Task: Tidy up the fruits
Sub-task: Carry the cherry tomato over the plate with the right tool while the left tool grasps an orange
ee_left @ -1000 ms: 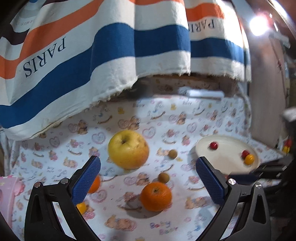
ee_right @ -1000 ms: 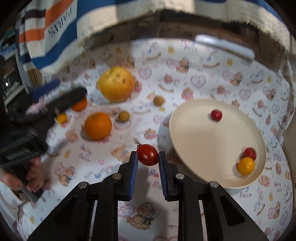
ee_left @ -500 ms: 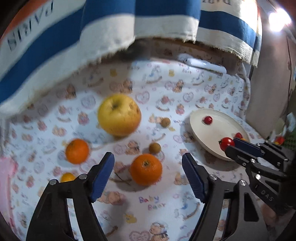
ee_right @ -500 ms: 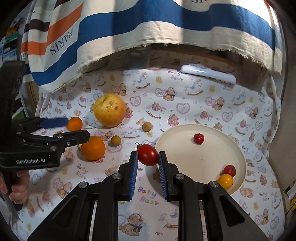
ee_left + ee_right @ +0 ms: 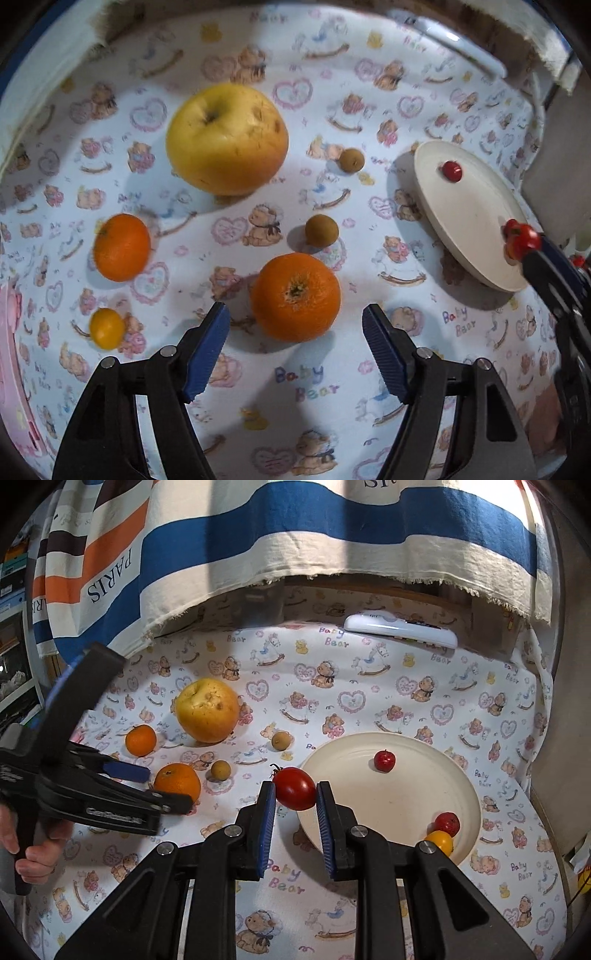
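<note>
Right claw [image 5: 295,805] clamped on the glossy red oval tomato [image 5: 294,788], held at the near-left rim of the round cream plate [image 5: 406,801]. Plate already holds a small red cherry fruit [image 5: 384,761] near its middle, plus another small red fruit [image 5: 447,822] touching a small yellow tomato [image 5: 439,842] at the right edge.

Left claw [image 5: 295,334] spread apart, blue pads either side of the large orange tangerine [image 5: 295,296], not touching it. On the bear-print cloth over the bench [image 5: 369,206]: big yellow apple [image 5: 226,138], smaller tangerine [image 5: 121,247], tiny yellow-orange fruit [image 5: 106,328], two brown round longans [image 5: 321,230] [image 5: 351,159]. White remote [image 5: 400,630] at the back.
</note>
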Demonstrator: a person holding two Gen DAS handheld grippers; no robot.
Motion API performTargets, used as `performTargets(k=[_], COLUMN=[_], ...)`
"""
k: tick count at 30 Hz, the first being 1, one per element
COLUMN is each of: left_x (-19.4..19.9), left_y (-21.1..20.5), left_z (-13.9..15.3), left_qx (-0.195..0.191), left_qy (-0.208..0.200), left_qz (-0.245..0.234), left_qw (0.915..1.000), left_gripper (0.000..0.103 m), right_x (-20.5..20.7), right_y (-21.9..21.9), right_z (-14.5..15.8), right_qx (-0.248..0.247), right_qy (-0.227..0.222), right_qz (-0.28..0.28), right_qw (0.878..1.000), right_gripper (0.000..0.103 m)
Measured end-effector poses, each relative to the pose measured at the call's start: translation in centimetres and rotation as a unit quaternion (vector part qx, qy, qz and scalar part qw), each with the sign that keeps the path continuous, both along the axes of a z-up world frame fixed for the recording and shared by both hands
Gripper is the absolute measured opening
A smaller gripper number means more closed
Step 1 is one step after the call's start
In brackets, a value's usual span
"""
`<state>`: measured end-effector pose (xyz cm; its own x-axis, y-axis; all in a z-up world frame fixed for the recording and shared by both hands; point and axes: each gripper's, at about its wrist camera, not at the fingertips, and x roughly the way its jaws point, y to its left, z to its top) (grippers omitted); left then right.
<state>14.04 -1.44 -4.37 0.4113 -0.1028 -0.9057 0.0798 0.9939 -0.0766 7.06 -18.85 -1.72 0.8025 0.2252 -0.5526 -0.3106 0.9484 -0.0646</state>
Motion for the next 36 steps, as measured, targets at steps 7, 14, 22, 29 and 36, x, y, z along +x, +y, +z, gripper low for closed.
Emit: performTargets(k=[7,14,22,29,36], left_x=[0.6,-1.4,-3.6,-2.9,-1.0], left_y=[-0.4,-1.6,-4.0,-7.1,-9.5], left_z=[-0.6,0.7,4.9,5.9,6.4], left_qx=[0.004,0.027,0.057,0.045,-0.014], left_qy=[0.005,-0.018,-0.075,-0.078,-0.087], left_qz=[0.033,0.021,-0.025,-0.062,-0.083], left_qw=[0.9994,0.9993,0.9953,0.9940,0.9926], left_gripper=[0.049,0.048,0.048,0.048,0.048], right_x=[-0.2,0.0,0.8,1.3,2.2], right_y=[-0.9,-2.0,-3.7,-5.6,-7.6], right_z=[1.3,2.1,2.6,3.6,3.9], right_qx=[0.022,0.038,0.054,0.064,0.082], right_qy=[0.000,-0.003,0.005,0.010,0.040], right_qz=[-0.010,-0.024,-0.044,-0.077,-0.105], right_qw=[1.000,0.999,0.998,0.995,0.990], right_gripper=[0.023,0.023,0.023,0.023,0.023])
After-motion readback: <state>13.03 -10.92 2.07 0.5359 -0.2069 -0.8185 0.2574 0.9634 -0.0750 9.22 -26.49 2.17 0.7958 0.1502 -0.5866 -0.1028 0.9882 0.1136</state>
